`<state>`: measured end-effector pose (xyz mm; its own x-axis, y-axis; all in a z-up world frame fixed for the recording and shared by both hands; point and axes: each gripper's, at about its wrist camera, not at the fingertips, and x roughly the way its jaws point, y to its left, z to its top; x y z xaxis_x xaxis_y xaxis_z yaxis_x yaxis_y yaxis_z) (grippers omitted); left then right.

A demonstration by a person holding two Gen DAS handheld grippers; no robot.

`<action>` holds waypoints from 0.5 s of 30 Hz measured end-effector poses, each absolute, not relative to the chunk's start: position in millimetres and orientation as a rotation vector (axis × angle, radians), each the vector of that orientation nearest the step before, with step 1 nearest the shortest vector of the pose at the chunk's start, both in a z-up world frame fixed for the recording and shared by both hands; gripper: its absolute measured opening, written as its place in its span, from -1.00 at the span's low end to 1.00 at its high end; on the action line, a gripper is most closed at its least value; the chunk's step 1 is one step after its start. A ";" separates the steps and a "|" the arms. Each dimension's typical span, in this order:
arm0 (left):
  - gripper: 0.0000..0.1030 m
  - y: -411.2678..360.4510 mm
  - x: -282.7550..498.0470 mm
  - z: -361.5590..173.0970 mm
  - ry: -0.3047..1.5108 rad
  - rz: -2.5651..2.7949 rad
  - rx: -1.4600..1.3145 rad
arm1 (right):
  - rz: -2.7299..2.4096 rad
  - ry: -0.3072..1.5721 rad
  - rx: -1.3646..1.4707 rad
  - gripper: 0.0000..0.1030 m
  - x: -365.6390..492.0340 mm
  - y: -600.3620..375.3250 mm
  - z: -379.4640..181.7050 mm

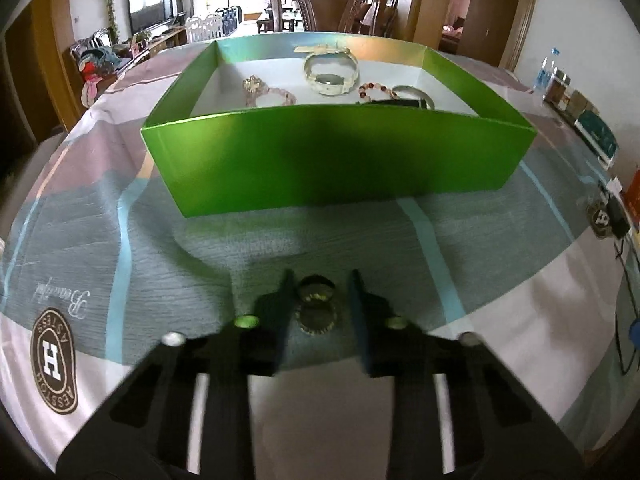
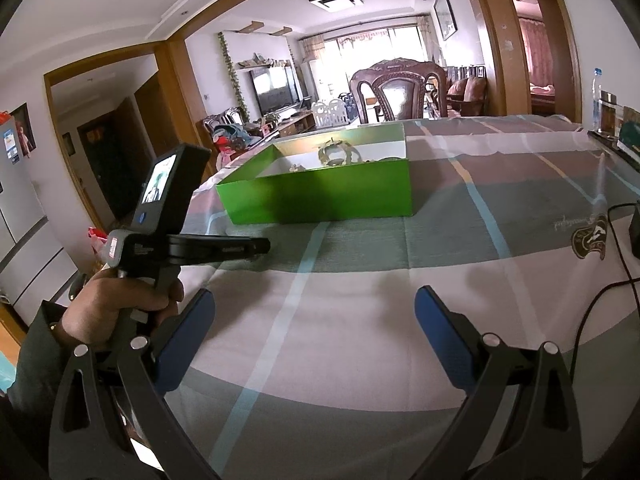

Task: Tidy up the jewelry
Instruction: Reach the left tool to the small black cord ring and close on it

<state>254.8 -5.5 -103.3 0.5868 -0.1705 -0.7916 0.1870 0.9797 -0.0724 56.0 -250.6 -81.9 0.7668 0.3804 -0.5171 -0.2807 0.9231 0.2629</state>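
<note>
The green box sat open on the tablecloth, and on its white floor lay a pink beaded bracelet at 10 o'clock, a wide pale bangle at 12 and a red-and-white bead bracelet beside a silver bangle at 2 o'clock. Outside the box, near its front wall, lay the ring — a dark metal band with a glinting, scalloped rim, mirrored in the glassy cover. The left gripper had narrowed around it; whether the pads pressed it I could not tell. The right gripper stood wide and empty over bare cloth — open room ran from there to the box, with a black cable at 3 o'clock.
</note>
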 end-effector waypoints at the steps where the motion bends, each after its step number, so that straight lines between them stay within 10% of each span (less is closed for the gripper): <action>1: -0.59 -3.5 255.4 -102.4 0.914 -0.220 0.001 | 0.362 0.600 0.173 0.90 57.8 -250.3 -83.3; 15: -0.59 55.8 156.7 -21.2 0.635 -0.204 -0.143 | 0.378 0.752 -0.151 0.90 124.4 -173.0 -82.7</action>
<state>156.7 55.8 -21.2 0.7862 -0.2318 -0.5728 0.1446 0.9702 -0.1942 124.4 -173.0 -82.7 0.6667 0.2797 -0.6909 -0.3867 0.9222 0.0002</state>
